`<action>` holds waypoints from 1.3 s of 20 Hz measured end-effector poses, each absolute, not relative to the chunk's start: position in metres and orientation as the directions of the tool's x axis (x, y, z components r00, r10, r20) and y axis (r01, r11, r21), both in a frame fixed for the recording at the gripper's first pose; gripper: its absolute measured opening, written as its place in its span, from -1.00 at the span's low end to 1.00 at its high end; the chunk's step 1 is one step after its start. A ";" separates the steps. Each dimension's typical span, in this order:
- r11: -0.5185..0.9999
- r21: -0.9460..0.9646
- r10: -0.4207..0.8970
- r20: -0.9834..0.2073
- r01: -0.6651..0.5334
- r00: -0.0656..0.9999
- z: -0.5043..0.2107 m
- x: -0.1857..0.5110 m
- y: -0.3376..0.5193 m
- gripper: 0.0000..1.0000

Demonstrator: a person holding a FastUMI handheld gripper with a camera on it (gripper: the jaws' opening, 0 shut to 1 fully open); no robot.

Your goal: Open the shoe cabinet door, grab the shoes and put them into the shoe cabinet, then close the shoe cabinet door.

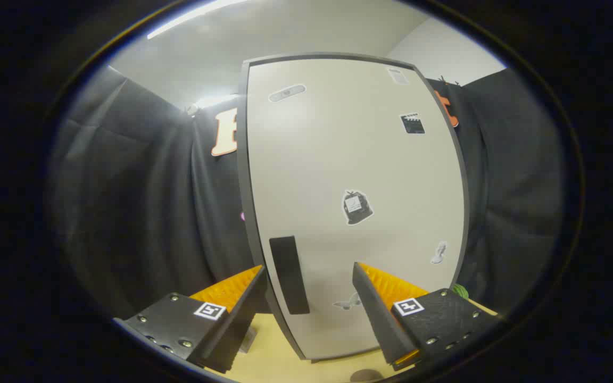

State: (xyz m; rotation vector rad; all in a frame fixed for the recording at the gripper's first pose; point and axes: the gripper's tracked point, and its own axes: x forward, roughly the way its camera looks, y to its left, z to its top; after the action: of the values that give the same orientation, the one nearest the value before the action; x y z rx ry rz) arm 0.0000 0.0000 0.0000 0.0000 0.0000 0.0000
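A tall shoe cabinet (349, 175) with a pale door in a dark frame stands upright just ahead of me on a wooden surface. Its door looks shut. A black vertical handle (289, 274) sits low on the door near its left edge. My gripper (309, 287) is open, and the handle lies between its two fingers, closer to the left one. Neither finger presses on the handle. Small stickers dot the door.
Black cloth walls close in behind the cabinet on both sides. The light wooden surface (274, 356) runs under the fingers to the cabinet's foot. A small green thing (461, 291) peeks out at the cabinet's lower right corner.
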 end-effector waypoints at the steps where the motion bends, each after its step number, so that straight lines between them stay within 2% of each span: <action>1: 1.000 -0.002 0.005 -0.003 -0.005 1.000 -0.002 0.002 0.002 0.97; 15: 0.999 -0.017 0.034 -0.017 -0.034 0.999 -0.015 0.030 0.019 0.97; 18: 0.999 -0.014 0.041 -0.016 -0.041 0.999 -0.017 0.041 0.022 0.76; 19: 0.999 -0.014 0.039 -0.019 -0.039 0.999 -0.020 0.046 0.022 0.75; 26: 0.999 -0.015 0.042 -0.017 -0.042 0.999 -0.024 0.063 0.027 -0.19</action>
State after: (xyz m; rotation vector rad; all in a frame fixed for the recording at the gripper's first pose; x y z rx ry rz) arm 0.0634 0.0272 -0.0241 -0.0158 0.0162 0.0419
